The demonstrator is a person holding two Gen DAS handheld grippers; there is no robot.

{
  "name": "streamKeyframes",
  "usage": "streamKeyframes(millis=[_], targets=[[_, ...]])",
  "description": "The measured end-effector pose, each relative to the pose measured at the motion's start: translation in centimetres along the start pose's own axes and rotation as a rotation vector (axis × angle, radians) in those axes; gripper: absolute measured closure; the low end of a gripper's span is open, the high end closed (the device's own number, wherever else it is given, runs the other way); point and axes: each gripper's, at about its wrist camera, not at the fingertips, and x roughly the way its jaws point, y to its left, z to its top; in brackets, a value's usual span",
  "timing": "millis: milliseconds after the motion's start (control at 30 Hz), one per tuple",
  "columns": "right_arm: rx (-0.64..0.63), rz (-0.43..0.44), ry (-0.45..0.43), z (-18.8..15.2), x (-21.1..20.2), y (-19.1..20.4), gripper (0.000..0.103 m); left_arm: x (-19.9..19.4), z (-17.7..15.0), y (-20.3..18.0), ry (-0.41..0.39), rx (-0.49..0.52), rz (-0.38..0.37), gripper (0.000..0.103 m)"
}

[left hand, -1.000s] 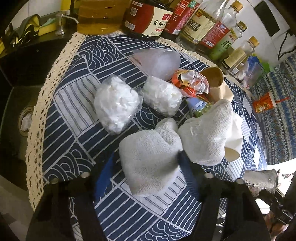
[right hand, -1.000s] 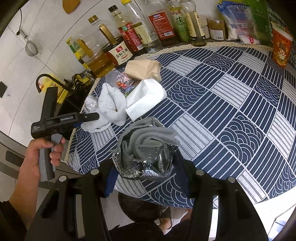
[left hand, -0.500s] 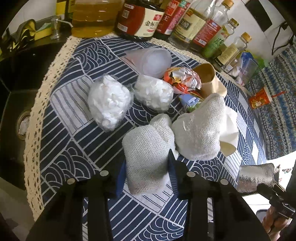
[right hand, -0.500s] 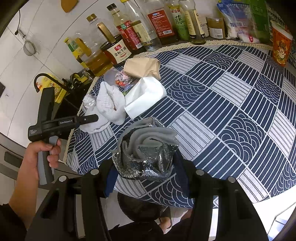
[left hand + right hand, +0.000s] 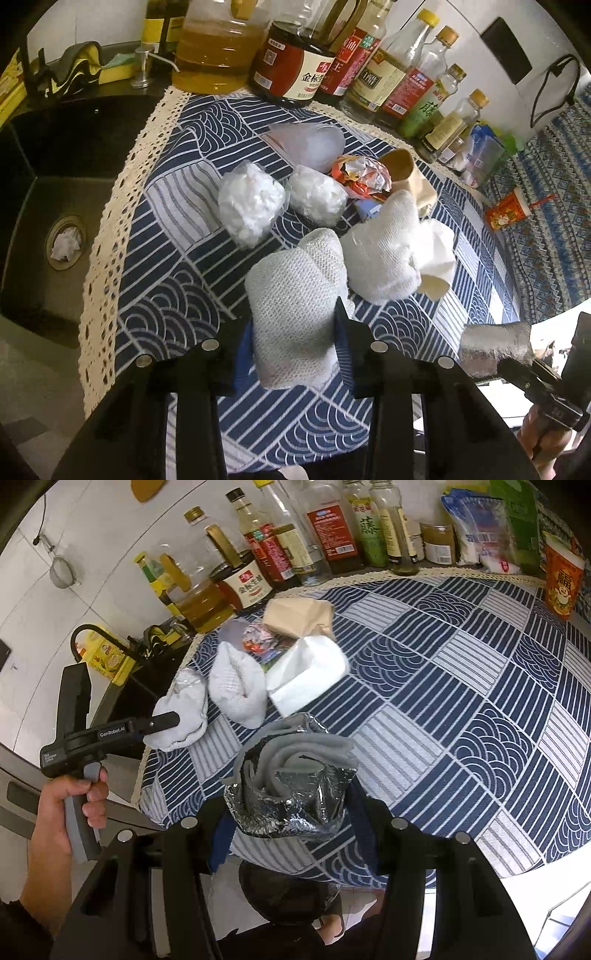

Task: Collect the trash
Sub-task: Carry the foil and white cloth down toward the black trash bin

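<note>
Nearest the left gripper point(image 5: 293, 325), a white knitted cloth wad point(image 5: 295, 295) is clamped between the narrowed jaws, its long axis running forward onto the tabletop point(image 5: 155, 295). A foil-wrapped bundle point(image 5: 291, 779) is gripped tight by the right gripper point(image 5: 291, 812) at the tabletop's edge. Farther off, more trash point(image 5: 251, 203) is left waiting.

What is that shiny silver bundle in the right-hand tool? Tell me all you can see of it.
The crumpled foil wrapper looks like silvery metallised film with grey padded lining rolled inside. The right gripper pinches it from both sides, open end up, off the tablecloth, over its near edge. The left view shows it as a silver roll.
</note>
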Motion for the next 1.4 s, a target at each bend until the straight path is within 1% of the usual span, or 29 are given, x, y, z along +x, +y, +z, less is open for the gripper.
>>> streamKeyframes(millis=[133,333,700,900,1133,1400], targets=[[-0.022,0.007,0.003,-0.4,0.1,1.3,0.048,-1.6,-1.4,0.3,-0.022,-0.008,-0.010,0.067],[-0.048,0.019,-0.003,-1.2,0.0,3.5,0.048,-3.6,-3.7,0.9,-0.030,-0.012,-0.026,0.067],[-0.106,0.044,0.011,-4.3,0.0,7.7,0.048,-6.9,-8.6,2.7,-0.039,-0.033,-0.033,0.067],[-0.131,0.067,0.047,-6.7,0.7,9.7,0.048,-7.9,-11.8,3.5,-0.024,-0.038,-0.048,0.067],[-0.152,0.068,0.102,-9.5,2.1,11.4,0.047,-8.2,-15.1,4.8,0.004,-0.058,-0.050,0.067],[-0.131,0.063,0.188,-12.5,4.5,11.5,0.047,-6.3,-18.7,5.8,0.086,-0.069,-0.057,0.066]])
